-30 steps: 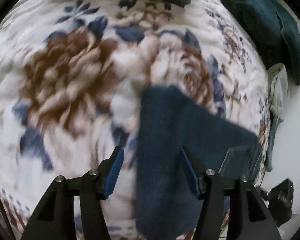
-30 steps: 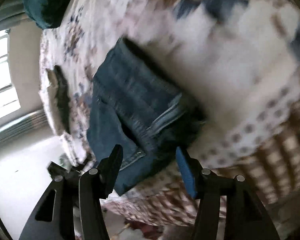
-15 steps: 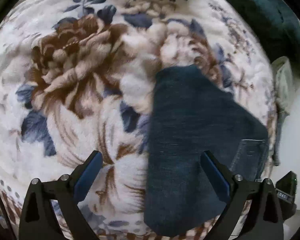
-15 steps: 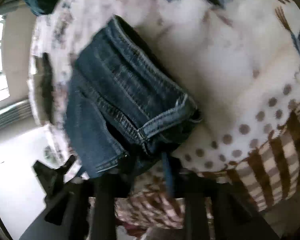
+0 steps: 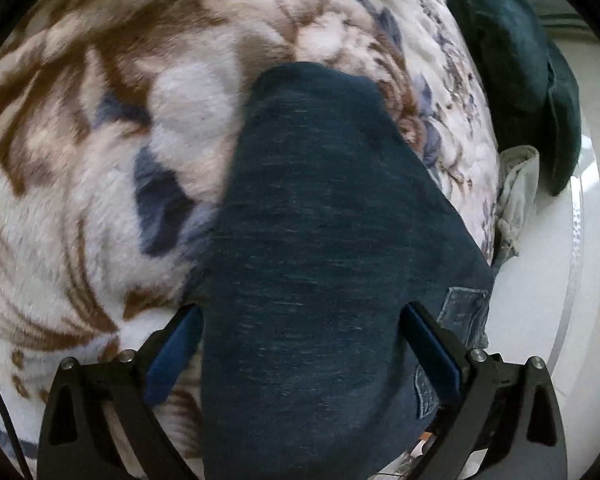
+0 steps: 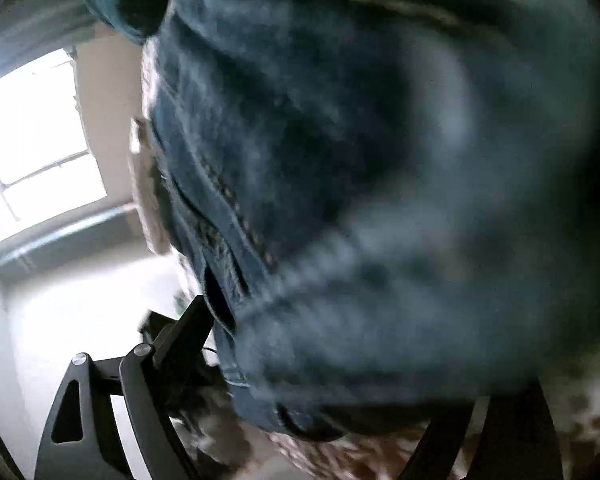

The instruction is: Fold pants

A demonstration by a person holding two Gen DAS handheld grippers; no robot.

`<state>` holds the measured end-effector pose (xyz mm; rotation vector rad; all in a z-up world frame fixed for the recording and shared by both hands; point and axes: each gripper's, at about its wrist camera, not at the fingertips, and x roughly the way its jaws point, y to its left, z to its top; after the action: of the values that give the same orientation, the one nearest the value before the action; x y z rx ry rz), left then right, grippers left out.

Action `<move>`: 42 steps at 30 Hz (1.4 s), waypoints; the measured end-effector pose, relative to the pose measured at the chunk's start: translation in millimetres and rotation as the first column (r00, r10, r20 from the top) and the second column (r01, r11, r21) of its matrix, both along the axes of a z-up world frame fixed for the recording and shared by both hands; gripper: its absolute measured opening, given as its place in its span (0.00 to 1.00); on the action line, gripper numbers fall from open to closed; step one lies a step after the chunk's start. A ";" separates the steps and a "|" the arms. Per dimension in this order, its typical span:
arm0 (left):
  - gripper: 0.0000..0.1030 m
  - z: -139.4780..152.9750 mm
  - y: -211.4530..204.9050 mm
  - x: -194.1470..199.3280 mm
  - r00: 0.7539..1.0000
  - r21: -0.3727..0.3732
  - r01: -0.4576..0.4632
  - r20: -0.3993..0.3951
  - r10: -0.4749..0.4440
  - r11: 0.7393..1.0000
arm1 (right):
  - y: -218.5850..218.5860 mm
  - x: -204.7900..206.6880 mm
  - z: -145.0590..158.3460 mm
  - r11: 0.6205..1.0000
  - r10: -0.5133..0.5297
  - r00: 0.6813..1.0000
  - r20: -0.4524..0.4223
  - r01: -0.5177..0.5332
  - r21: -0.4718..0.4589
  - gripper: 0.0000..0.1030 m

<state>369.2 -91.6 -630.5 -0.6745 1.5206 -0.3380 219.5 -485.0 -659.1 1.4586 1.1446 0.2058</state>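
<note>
Left gripper [image 5: 302, 344]: fingers spread wide, one blue pad [image 5: 172, 354] on each side of the folded jeans [image 5: 320, 240]; the denim lies between them, and whether the pads touch it cannot be told.
Right gripper [image 6: 340, 400]: only its left finger [image 6: 180, 340] shows clearly, beside the denim; the other is hidden behind blurred cloth, so how far apart the fingers stand, or whether they hold anything, cannot be told.
Jeans, axis: in the left wrist view the folded bundle runs lengthwise away from the gripper, its narrower rounded end pointing far up the bed and its wider end near the fingers, with a back pocket [image 5: 460, 312] at the right edge.
Jeans, right view: seams and yellow stitching [image 6: 236, 208] fill most of the frame, very close and blurred.
Surface: a plush floral blanket [image 5: 100, 160] in cream, brown and blue.
Room: a dark green pillow [image 5: 520, 60] at the far right of the bed; a bright window [image 6: 36, 140] and pale floor [image 6: 80, 280] beyond.
Change: the left gripper has come in closer, so the denim now sits between pads that half a second ago framed it from further back; the right camera has closed in on the waistband end until it blurs.
</note>
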 end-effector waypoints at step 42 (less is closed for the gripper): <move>0.28 203.8 161.3 316.5 0.914 0.084 0.048 0.398 -0.077 0.995 | 218.3 338.4 154.4 0.977 -0.071 0.945 0.319 0.130 -0.167 0.51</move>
<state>685.6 69.8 -426.7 -0.4637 1.1556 -0.4390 557.9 -266.7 -504.7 1.2620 0.8077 0.2415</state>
